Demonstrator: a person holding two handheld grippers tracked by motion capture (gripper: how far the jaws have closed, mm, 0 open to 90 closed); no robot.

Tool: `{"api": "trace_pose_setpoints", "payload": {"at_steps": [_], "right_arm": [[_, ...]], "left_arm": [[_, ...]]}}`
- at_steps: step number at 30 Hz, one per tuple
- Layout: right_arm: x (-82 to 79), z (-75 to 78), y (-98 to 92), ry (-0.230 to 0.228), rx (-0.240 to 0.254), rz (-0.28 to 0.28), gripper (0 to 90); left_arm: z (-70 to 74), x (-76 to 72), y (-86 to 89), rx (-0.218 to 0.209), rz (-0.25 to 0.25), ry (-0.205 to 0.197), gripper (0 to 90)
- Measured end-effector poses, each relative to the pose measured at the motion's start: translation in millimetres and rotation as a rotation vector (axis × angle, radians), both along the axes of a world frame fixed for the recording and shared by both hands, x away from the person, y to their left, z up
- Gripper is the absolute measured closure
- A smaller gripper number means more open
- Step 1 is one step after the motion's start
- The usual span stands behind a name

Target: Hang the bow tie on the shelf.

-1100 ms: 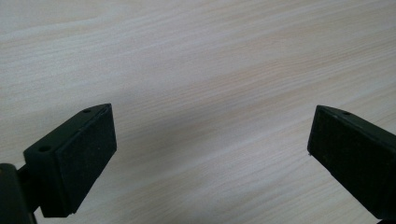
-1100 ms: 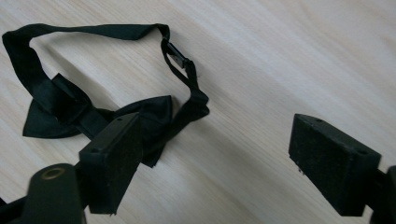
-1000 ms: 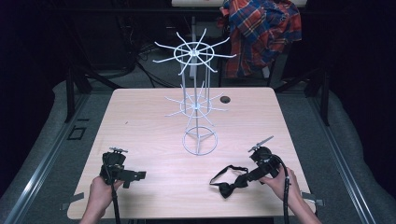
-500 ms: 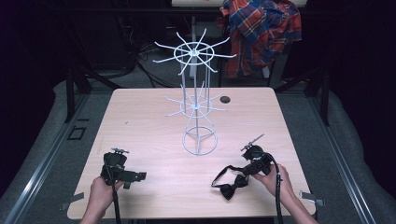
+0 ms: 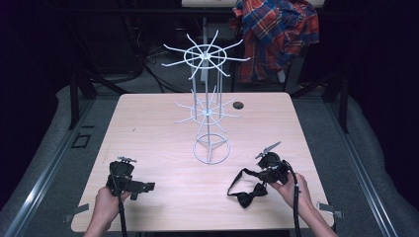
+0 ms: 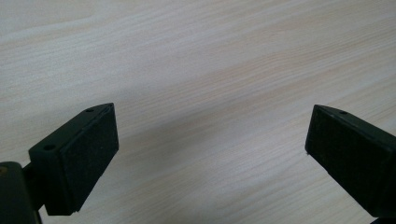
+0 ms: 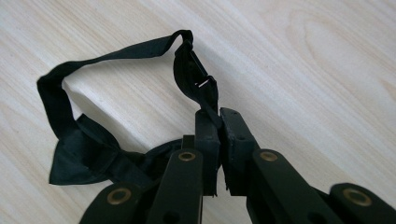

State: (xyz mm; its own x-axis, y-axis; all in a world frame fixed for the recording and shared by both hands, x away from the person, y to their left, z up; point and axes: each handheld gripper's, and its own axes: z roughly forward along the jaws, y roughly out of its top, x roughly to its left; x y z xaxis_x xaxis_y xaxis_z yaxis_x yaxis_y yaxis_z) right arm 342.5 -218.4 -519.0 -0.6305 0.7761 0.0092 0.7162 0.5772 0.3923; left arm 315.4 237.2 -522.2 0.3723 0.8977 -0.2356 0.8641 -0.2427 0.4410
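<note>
Black foam pads stand wide apart on the left gripper (image 5: 144, 186), which sits low over the near-left part of the pale wooden table (image 5: 148, 133); the left gripper view has nothing but bare wood grain between its jaws, so that hand is idle and waiting. Moving across, the white wire rack (image 5: 207, 111) stands at mid-table with its spoked arms bare, nothing hung on it yet. Now the action: over at the near right, the right gripper (image 7: 219, 119) has just been closing, and its jaws are now pressed together on the strap of the black bow tie (image 7: 81, 156), right by the small clasp. A second ago those jaws were gaping beside the tie; now the strap is pinched between the tips. The bow itself lies on the wood just left of the right gripper (image 5: 262, 178) in the high view, its strap looping up off the table (image 5: 236, 178). My read: the grab is made, so the lift can follow, likely toward one of the rack's arms, and the risk is the thin strap slipping out
</note>
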Motion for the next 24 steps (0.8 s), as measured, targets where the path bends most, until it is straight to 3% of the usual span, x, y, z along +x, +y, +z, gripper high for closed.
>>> {"api": "trace_pose_setpoints", "payload": {"at_steps": [5, 7, 12, 24], "right_arm": [[-1.7, 5.3, -1.1, -0.025, -0.005, 0.001, 86.3], [-3.4, 8.2, -1.3, -0.049, 0.014, -0.004, 86.3], [-7.3, 19.1, -0.6, -0.097, 0.006, 0.011, 86.3], [-13.0, 32.9, -2.5, -0.138, 0.029, 0.016, 86.6]], "left_arm": [[-0.3, 0.2, 0.3, 0.001, 0.0, -0.002, 2.9], [-0.3, -0.2, 0.3, -0.002, 0.003, -0.003, 2.9], [-0.2, -0.1, 0.3, 0.001, -0.003, -0.002, 2.9], [-0.9, 0.1, -0.3, 0.004, -0.007, 0.002, 3.0]]}}
